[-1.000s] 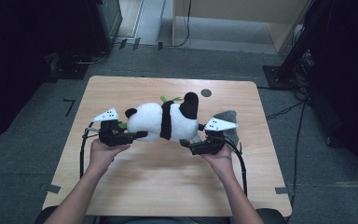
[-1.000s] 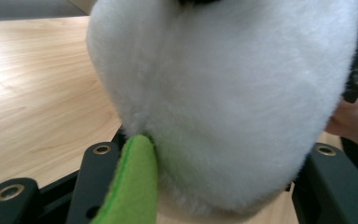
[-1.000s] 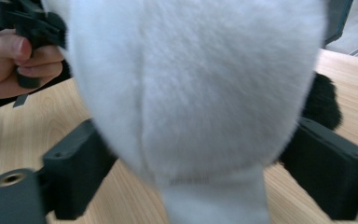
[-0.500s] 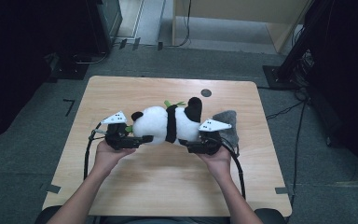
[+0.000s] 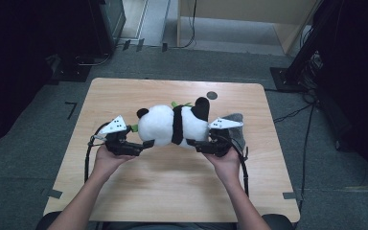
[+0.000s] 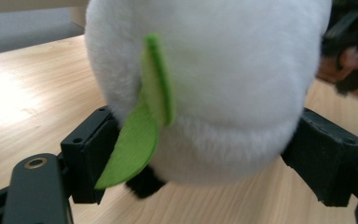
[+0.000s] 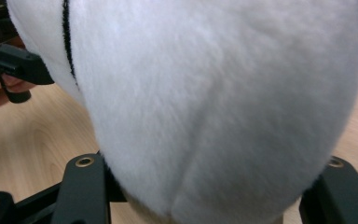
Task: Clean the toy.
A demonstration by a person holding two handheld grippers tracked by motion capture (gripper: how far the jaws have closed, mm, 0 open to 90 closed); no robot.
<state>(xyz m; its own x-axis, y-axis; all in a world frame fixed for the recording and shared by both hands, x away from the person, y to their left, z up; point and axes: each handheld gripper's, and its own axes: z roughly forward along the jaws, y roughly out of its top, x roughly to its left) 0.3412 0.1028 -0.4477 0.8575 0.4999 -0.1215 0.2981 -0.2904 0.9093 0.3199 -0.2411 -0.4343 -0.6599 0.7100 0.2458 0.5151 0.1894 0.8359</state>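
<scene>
One plush panda (image 5: 172,125), one wooden table (image 5: 172,191), one grey cloth (image 5: 237,125), two claws

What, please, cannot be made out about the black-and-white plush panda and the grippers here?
- Black-and-white plush panda: its face is turned away in the high view.
- Grey cloth: partly behind the right gripper.
- Right gripper view: fur hides the jaw tips, contact unclear.
- Left gripper: green felt leaf covers one pad.

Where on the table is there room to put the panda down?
The widest bare wood lies on the table between the person's forearms, in front of the plush panda. A second free strip runs behind the panda to the far edge, broken by a small dark disc. The middle band is crowded: left gripper, right gripper, grey cloth.
</scene>
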